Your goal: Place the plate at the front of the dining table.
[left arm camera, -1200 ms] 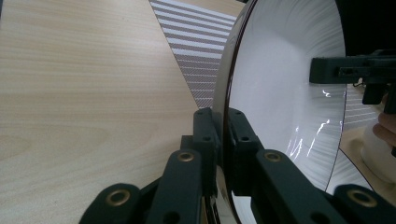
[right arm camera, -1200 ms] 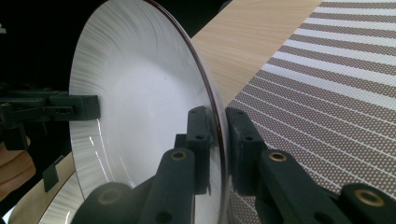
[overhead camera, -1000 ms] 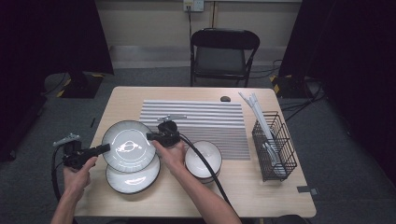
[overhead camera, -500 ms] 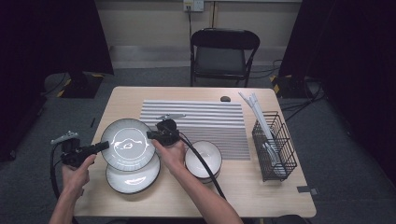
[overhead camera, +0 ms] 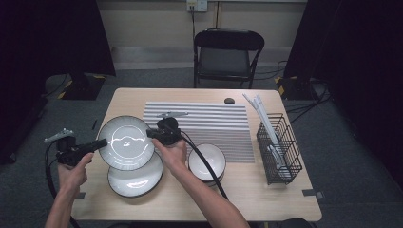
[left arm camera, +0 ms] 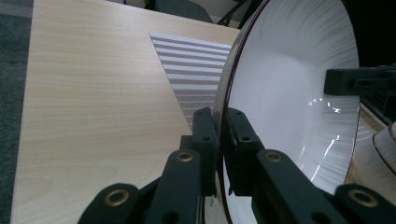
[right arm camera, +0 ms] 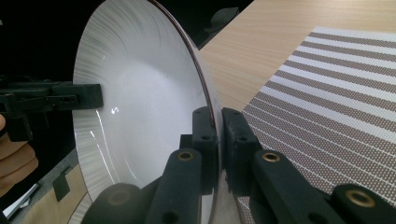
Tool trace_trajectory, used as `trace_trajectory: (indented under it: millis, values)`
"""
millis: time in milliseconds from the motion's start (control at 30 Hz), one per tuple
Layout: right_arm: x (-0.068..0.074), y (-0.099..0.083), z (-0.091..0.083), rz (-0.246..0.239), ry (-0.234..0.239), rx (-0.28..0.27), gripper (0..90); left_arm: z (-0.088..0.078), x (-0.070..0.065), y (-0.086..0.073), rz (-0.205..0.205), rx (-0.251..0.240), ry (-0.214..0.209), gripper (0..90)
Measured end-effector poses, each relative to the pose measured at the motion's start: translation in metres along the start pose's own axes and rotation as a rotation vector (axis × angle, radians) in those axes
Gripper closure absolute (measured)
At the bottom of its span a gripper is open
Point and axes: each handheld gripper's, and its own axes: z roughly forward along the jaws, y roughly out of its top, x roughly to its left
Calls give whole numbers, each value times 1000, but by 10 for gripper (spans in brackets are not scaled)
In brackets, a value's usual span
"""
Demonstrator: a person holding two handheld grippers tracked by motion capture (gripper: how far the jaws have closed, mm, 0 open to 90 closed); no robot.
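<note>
From high above our side of the bench (overhead camera: 285, 199) we look forward and down over all of it. Each gripper camera sits close against the lifted plate (overhead camera: 126, 142), one at its left rim facing right, one at its right rim facing left. All three views share that plate (left arm camera: 289, 93) (right arm camera: 140, 107) and the striped mat (overhead camera: 209, 123) beyond it.

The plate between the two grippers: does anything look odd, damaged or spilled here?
Nothing stands out. The plate is whole and clean, clamped at opposite rims by the left gripper and right gripper, above another plate on the table. Nothing is spilled.
</note>
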Motion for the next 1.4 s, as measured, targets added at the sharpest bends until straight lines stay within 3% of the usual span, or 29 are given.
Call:
trace_trajectory:
  millis: [500,867,1400]
  values:
    - [6,24,-17,-50,-19,-22,848,-2,-12,17,8,-57,-22,841]
    - [1,34,-36,-91,-34,-35,848,5,-27,28,36,-64,-46,844]
    - [-28,41,-75,-140,-52,-59,848,34,-61,42,86,-53,-97,849]
